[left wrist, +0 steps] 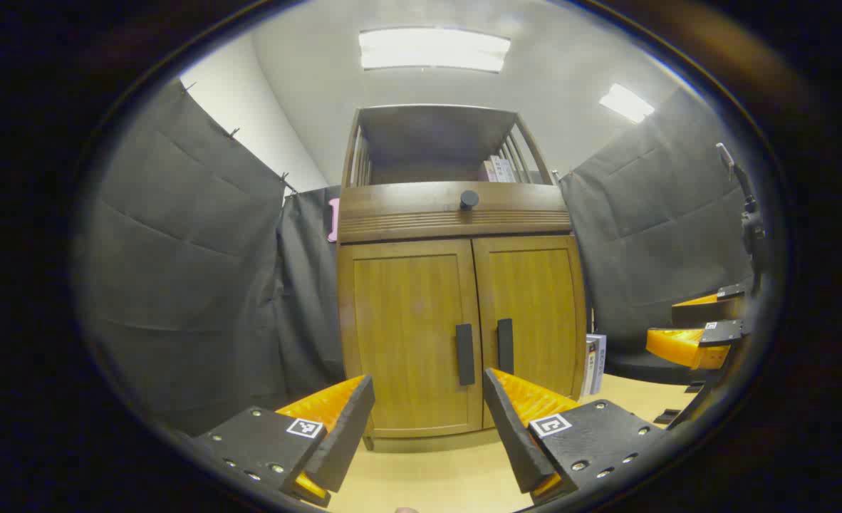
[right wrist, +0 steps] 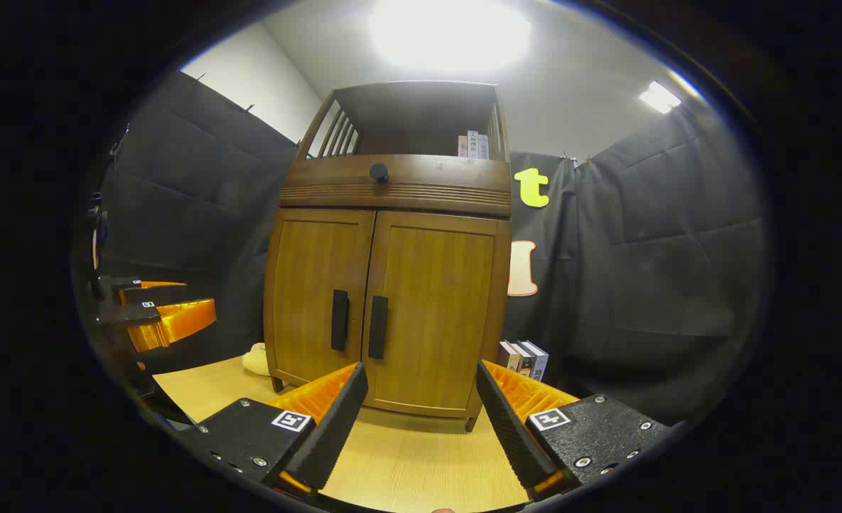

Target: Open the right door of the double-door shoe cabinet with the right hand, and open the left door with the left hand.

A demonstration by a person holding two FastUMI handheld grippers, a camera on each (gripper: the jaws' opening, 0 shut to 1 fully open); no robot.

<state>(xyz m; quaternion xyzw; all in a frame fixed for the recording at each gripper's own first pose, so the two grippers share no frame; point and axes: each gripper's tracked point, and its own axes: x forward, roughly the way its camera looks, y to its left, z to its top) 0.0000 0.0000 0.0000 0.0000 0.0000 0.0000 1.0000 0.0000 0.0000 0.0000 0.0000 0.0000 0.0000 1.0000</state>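
Both doors shut. Right gripper (right wrist: pixel 421 413) and left gripper (left wrist: pixel 428 420) are hovering wide open, empty, facing the cabinet (right wrist: pixel 385 299) handles for approach.

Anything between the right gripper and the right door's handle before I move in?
No. In the right gripper view, bare tabletop runs from the open right gripper to the shut right door and its handle.

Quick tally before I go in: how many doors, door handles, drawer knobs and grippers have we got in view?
Cabinet doors: 2, left door and right door, both closed
Door handles: 2, left handle, right handle
Drawer knobs: 1, round knob
Grippers: 2, left gripper, right gripper
Total: 7
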